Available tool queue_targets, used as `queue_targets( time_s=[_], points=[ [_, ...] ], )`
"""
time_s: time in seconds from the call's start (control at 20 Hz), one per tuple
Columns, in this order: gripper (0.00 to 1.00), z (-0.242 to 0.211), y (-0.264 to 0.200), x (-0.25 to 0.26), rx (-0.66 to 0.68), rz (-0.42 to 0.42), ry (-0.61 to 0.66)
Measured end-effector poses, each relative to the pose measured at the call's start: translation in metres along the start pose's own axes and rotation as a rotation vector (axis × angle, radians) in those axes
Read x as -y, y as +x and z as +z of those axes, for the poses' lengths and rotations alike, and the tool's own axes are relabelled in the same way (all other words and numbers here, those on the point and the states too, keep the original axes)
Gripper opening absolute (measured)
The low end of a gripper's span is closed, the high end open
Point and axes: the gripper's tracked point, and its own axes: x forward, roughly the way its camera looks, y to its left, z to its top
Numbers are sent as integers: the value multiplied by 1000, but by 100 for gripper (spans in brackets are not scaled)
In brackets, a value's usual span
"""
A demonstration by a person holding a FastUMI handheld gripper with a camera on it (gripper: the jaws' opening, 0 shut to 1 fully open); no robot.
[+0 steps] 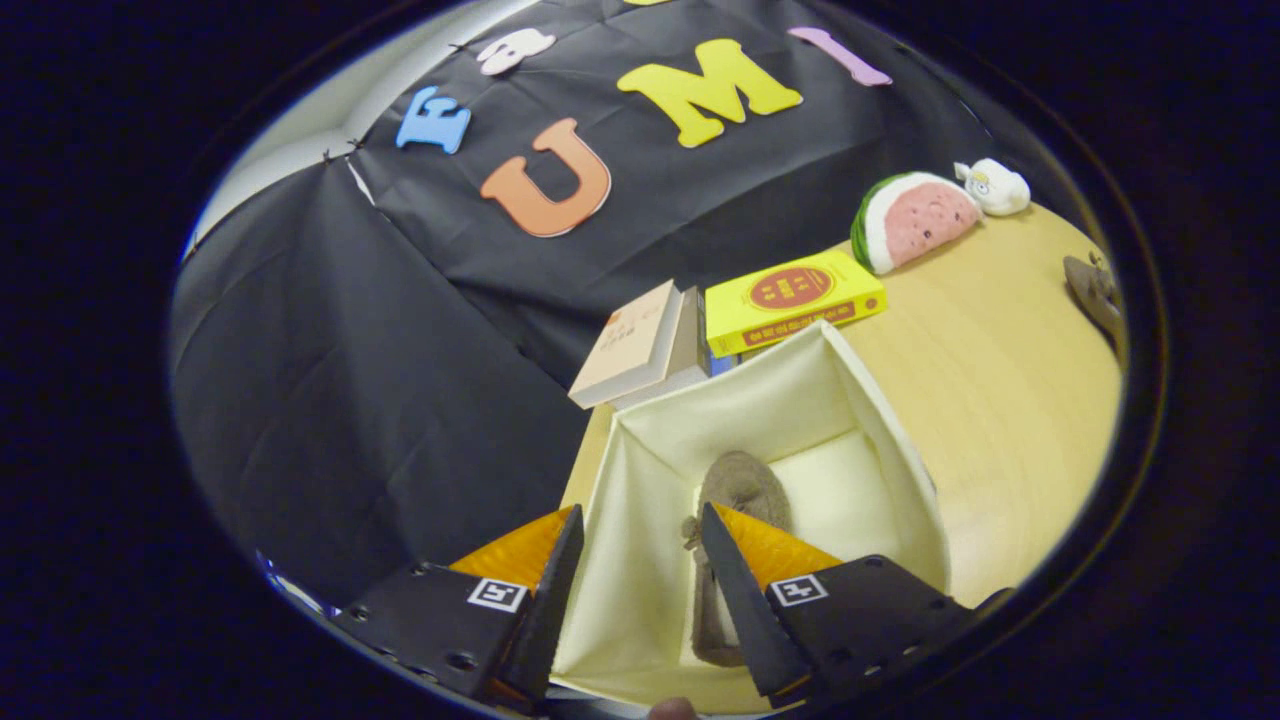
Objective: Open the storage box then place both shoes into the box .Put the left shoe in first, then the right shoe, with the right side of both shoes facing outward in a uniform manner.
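Landmark: the yellow book point(795, 300), lying flat on the wooden table point(1000, 400).
Pale book point(632, 345): propped just beside the yellow book, tilted.
Watermelon plush point(912, 218): beyond the yellow book.
White plush point(995, 187): farther beyond, possibly touching the watermelon.

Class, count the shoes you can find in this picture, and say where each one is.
2. One shoe lies inside the open storage box, between the gripper's open fingers. The other shoe sits on the table far beyond the box, partly cut off.
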Motion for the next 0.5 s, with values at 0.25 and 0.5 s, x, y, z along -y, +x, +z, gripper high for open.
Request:
queue_targets(
  time_s=[0.25,0.5],
  points=[
    [73,16,-25,5,47,42,-89],
    [80,58,-77,48,151,52,-158]
  ],
)
